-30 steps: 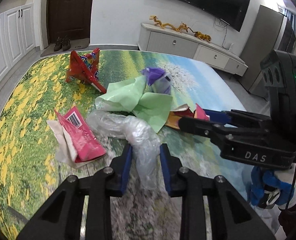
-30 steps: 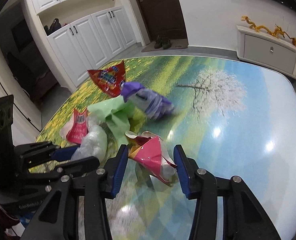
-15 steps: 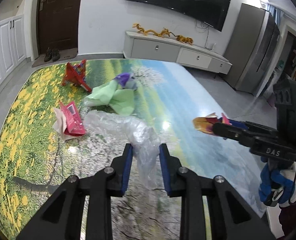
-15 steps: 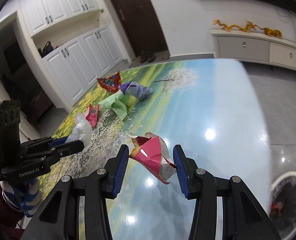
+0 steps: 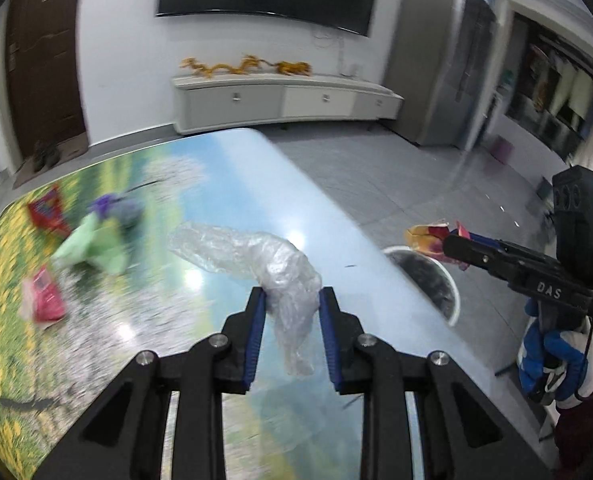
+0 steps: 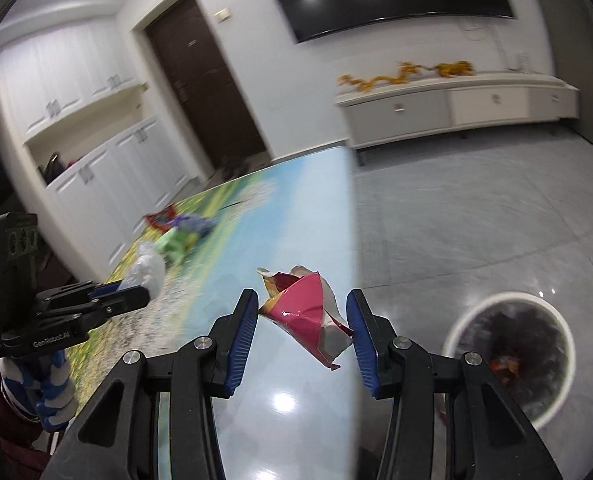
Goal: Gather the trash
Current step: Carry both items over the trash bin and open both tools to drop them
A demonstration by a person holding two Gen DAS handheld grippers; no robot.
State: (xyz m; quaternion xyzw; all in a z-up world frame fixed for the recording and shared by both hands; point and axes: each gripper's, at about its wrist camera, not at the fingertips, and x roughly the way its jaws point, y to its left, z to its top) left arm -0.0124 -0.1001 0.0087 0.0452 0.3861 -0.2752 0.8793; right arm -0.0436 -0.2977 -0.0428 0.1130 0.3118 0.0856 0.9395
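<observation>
My left gripper (image 5: 289, 296) is shut on a crumpled clear plastic bag (image 5: 256, 256), held above the table's right part. My right gripper (image 6: 301, 304) is shut on a pink and red snack wrapper (image 6: 306, 312), carried past the table's edge. The right gripper (image 5: 452, 242) with that wrapper (image 5: 428, 236) also shows at the right of the left wrist view. A round white bin (image 6: 510, 354) with a dark liner stands on the floor below and right of the wrapper; the same bin (image 5: 428, 280) appears by the table's edge.
Left on the picture-printed table (image 5: 232, 184) are a green paper (image 5: 96, 244), a purple wrapper (image 5: 114, 206), a red packet (image 5: 46, 210) and a pink packet (image 5: 44, 300). Grey floor (image 6: 476, 216) spreads right of the table. A white cabinet (image 5: 284, 100) lines the far wall.
Both grippers have swung right and risen off the trash pile, each carrying its piece. The right gripper has passed over the table's edge, and the bin has come into view.
</observation>
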